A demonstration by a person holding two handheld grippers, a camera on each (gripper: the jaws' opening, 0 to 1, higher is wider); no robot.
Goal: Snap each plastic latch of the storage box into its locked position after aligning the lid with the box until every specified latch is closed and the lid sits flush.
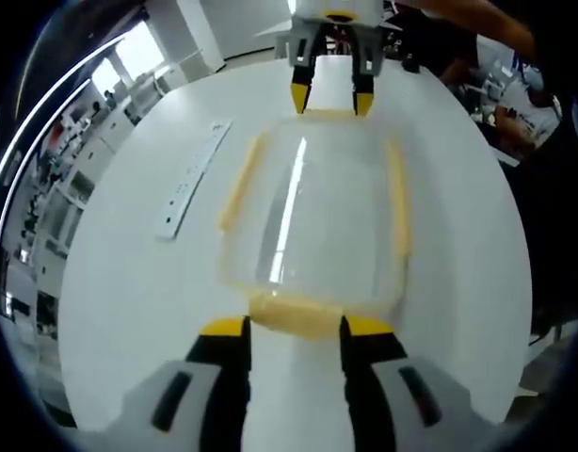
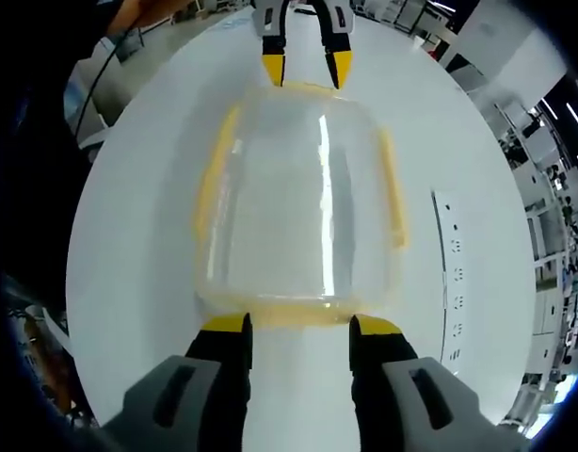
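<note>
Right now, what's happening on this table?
A person holds two grippers at opposite ends of a clear storage box with yellow latches on a round white table. The left gripper stands open around the near end latch; the right gripper stands open at the opposite end latch. A white power strip lies beside the box.

A clear storage box (image 1: 313, 217) with its lid (image 2: 303, 202) on sits mid-frame, 4 yellow latches (image 1: 298, 315) along its edges.

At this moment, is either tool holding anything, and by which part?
Nothing is clamped. The left tool and right tool stand open at opposite ends of the storage box, each straddling a yellow end latch; whether they touch it cannot be told.
</note>
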